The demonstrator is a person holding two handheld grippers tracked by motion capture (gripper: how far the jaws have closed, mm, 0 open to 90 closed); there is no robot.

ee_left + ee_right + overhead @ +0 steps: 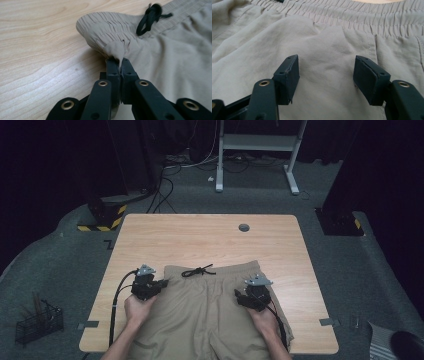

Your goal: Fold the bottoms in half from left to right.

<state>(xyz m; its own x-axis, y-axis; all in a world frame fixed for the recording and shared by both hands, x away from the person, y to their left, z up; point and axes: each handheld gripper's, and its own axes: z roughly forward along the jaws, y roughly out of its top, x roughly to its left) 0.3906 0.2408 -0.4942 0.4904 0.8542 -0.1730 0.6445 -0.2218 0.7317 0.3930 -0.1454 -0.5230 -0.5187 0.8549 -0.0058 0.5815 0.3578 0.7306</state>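
Observation:
Khaki shorts [205,310] with an elastic waistband and a black drawstring [198,270] lie flat on the wooden table [200,237], waistband toward the far side. My left gripper [161,284] is at the shorts' left waistband corner. In the left gripper view its jaws are pinched on a fold of the shorts [117,47] just below the waistband, and the drawstring [150,17] lies beyond. My right gripper [239,296] hovers over the shorts' right side. In the right gripper view it [325,68] stands open above the flat shorts [324,42], nothing between its jaws.
A grey cable grommet [244,227] sits in the table's far middle. A wire basket [37,322] stands on the floor at the left. A white desk frame [257,150] and cables lie on the floor beyond the table.

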